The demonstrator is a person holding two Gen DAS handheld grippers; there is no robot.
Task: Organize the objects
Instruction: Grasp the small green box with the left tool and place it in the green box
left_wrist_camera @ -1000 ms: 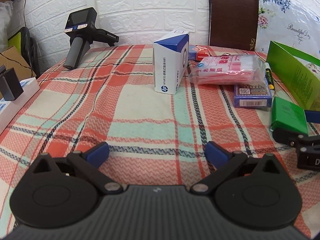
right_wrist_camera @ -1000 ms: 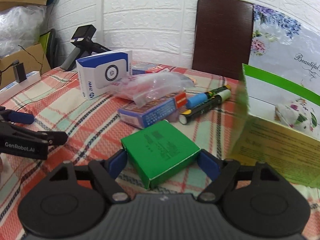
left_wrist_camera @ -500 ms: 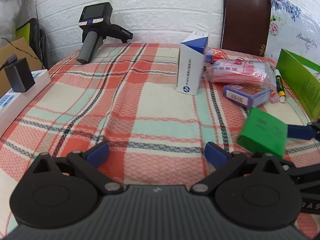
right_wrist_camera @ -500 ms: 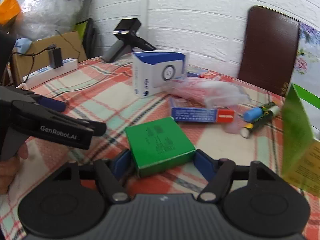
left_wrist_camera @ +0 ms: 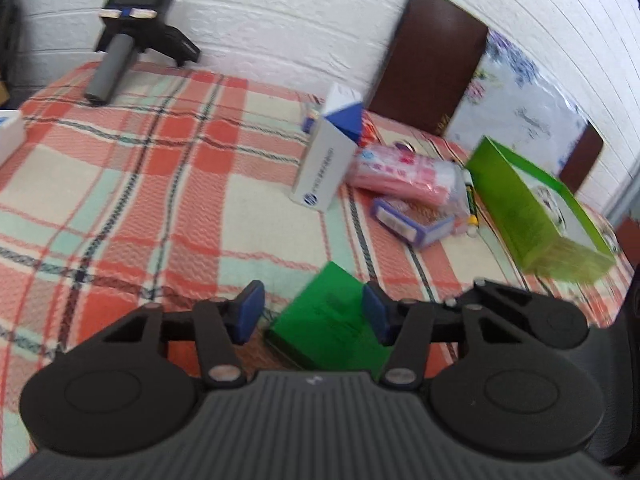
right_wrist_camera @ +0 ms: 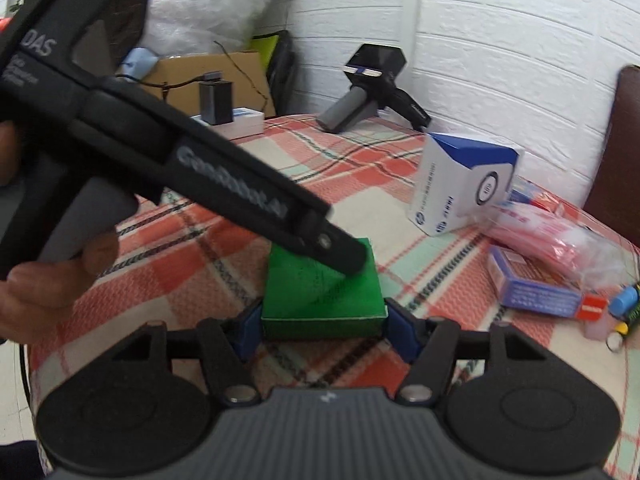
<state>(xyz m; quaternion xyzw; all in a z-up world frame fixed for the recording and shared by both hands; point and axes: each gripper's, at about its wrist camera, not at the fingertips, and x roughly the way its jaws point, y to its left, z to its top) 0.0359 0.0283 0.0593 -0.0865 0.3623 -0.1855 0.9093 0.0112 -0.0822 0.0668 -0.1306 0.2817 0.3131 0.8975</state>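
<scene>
My right gripper (right_wrist_camera: 323, 330) is shut on a flat green box (right_wrist_camera: 320, 286) and holds it low over the plaid tablecloth (right_wrist_camera: 224, 248). My left gripper (left_wrist_camera: 314, 314) is open, and the green box (left_wrist_camera: 332, 320) sits between and just beyond its blue pads, partly hidden by the right pad. In the right wrist view the left gripper's black body (right_wrist_camera: 224, 200) crosses from the upper left and its tip lies over the box's top.
A white and blue box (left_wrist_camera: 330, 156) stands mid-table. A pink plastic bag (left_wrist_camera: 404, 174), a purple card box (left_wrist_camera: 412, 222) and markers (right_wrist_camera: 624, 308) lie right of it. An open green carton (left_wrist_camera: 532, 208) stands at the right. A spare gripper (left_wrist_camera: 132, 36) rests at the back.
My right gripper carried the green box left, toward the table's middle and front. My left gripper swung right and came over the box. Both views are blurred by motion.
</scene>
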